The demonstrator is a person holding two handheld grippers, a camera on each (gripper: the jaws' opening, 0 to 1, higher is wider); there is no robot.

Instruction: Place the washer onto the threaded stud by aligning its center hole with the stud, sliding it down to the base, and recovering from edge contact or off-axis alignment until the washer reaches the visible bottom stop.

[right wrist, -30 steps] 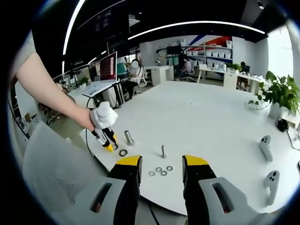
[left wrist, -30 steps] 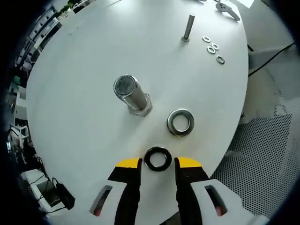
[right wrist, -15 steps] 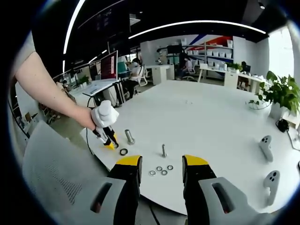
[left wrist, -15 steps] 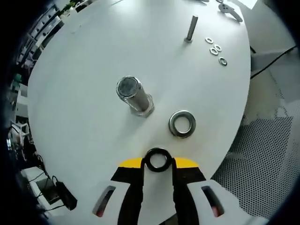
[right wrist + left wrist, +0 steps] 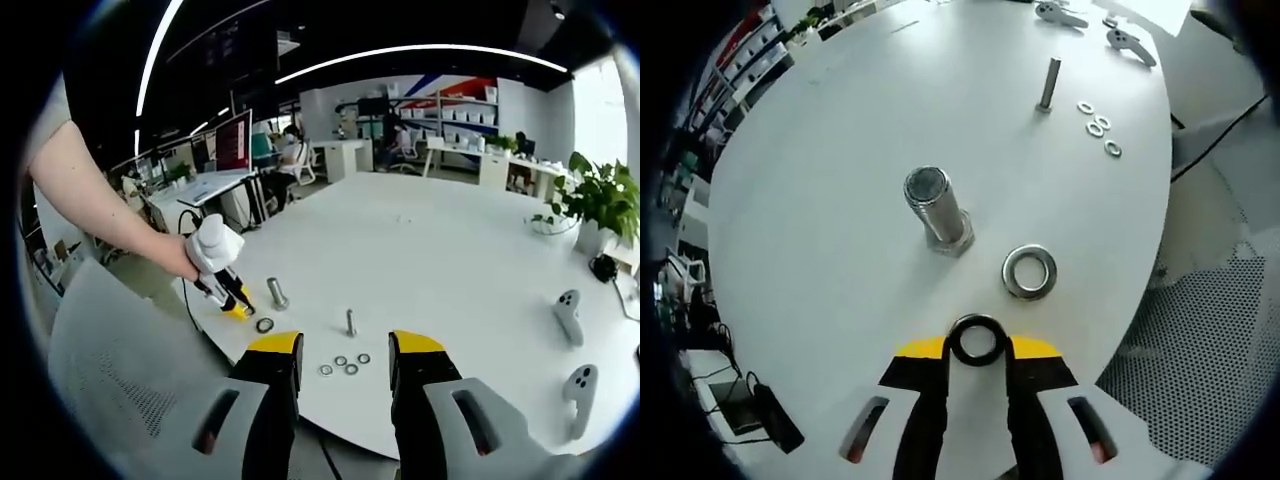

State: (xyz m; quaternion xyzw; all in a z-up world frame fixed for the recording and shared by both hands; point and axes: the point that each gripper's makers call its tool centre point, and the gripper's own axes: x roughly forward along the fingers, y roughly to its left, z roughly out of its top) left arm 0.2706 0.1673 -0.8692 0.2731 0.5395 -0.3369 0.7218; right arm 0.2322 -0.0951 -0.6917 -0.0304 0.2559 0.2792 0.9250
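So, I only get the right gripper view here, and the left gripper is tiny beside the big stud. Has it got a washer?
Observer: Yes, the left gripper is shut on a dark washer, pinched by its rim between the yellow tips.
Operator: Anything on the large stud yet?
Observer: No, the large stud is bare down to its hex base.

Your left gripper view looks steeply down, close over the round white table (image 5: pixel 820 200), near the thick upright steel threaded stud (image 5: pixel 937 211). Your right gripper view sits low, well back from the table's edge, facing level across it into the office. Both views share that stud (image 5: pixel 277 294), the thin grey bolt (image 5: pixel 1048 84) (image 5: pixel 350 322) and the cluster of small washers (image 5: pixel 1096 121) (image 5: pixel 345 365).
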